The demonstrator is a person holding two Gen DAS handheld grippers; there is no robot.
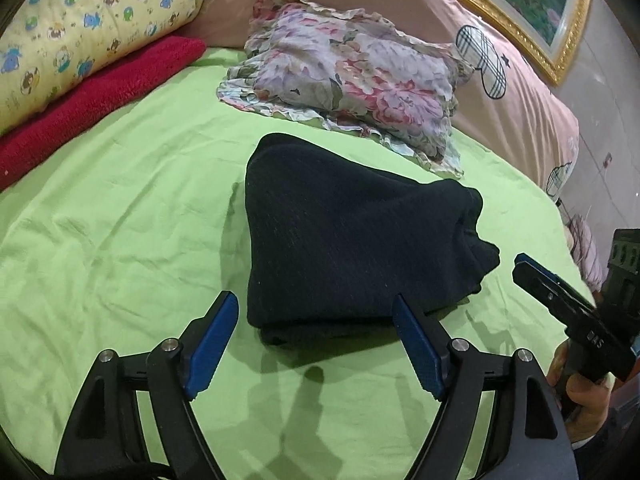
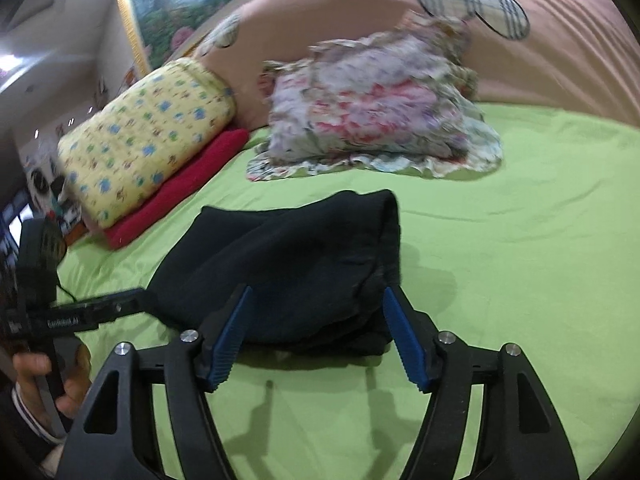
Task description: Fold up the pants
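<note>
Nearest: the left gripper is held low over the green sheet, level and pointing forward. Its blue-padded fingers are spread wide with nothing between them; the tips stand just short of the near edge of the pants, not gripping it.

The right gripper is posed likewise, low and level, its fingers wide apart and holding nothing. Whether the tips touch the cloth cannot be told; they flank the near end of the bundle. In the right wrist view the left hand is wrapped around its gripper's handle at the left edge; in the left wrist view the right hand grips its handle at the right edge.

Middle: the pants, dark, lie folded into a compact stack on the sheet, between and just beyond both grippers.

Farther: a floral pillow lies beyond the pants, apart from them. To its left, a yellow printed quilt rests on a red folded towel. A pink quilt runs along the back.
</note>
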